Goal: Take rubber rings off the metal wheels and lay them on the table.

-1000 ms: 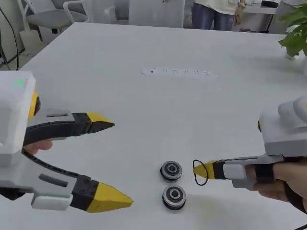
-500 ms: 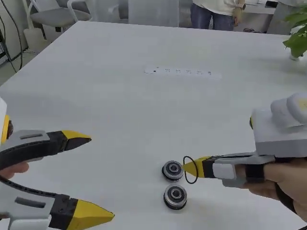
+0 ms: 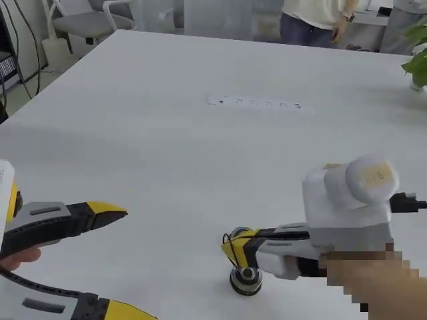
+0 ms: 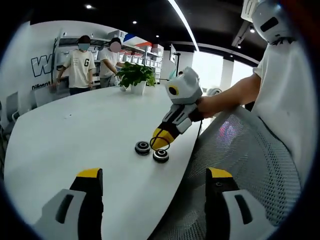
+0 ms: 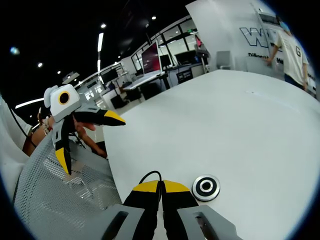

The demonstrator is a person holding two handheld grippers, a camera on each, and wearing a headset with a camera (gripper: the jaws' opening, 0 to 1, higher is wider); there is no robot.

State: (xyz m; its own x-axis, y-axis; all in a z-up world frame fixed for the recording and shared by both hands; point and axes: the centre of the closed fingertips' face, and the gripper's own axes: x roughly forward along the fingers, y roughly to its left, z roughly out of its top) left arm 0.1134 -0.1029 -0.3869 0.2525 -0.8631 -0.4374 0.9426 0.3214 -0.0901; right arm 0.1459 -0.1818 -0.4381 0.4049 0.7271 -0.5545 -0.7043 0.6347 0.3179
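Head view: right gripper (image 3: pixel 230 245), jaws pinched shut on a black rubber ring (image 5: pixel 150 175), has swung left over the metal wheels (image 3: pixel 245 281) (ring off, not yet laid down); left gripper (image 3: pixel 123 263) gapes wide, well left of them.

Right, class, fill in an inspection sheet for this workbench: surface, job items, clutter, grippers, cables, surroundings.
Surface: white table.
Job's things: two metal wheels side by side near the person's edge; black rubber ring pinched in the right gripper.
Clutter: power strip mid-table.
Grippers: right gripper shut on the ring, beside the wheels; left gripper open, holding nothing.
Cables: black lead behind the right gripper.
Surroundings: office chair, potted plant, people standing beyond the table.
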